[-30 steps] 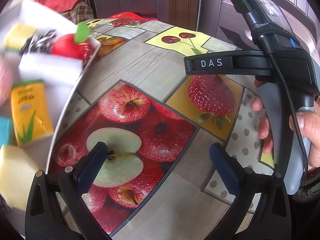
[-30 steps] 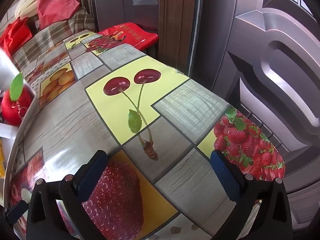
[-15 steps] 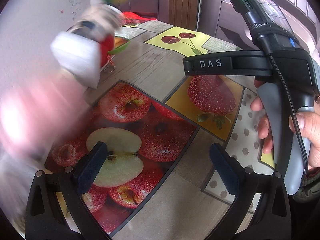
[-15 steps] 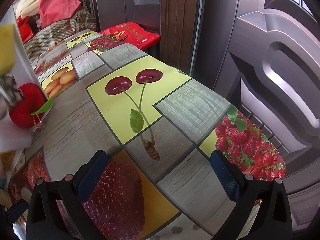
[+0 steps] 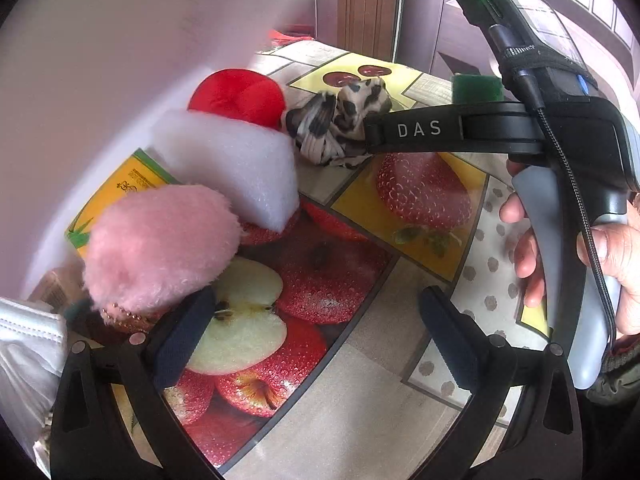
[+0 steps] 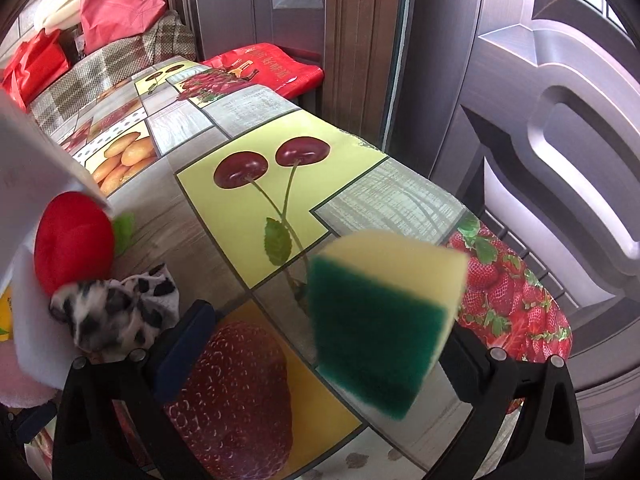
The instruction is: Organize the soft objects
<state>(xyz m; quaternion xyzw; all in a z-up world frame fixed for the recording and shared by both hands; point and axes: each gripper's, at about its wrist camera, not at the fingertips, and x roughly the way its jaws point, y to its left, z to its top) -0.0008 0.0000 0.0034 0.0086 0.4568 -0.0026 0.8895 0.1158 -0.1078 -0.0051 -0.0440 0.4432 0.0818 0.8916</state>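
Left gripper: jaws wide apart, nothing held, over the fruit-print desk. Pink plush lies just beside the left jaw's tip, outside the gap. White foam block, red plush and spotted cloth lie further ahead.

Right gripper: jaws wide apart, empty. Green-and-yellow sponge, blurred, sits in front of the gap toward the right jaw; contact cannot be told.
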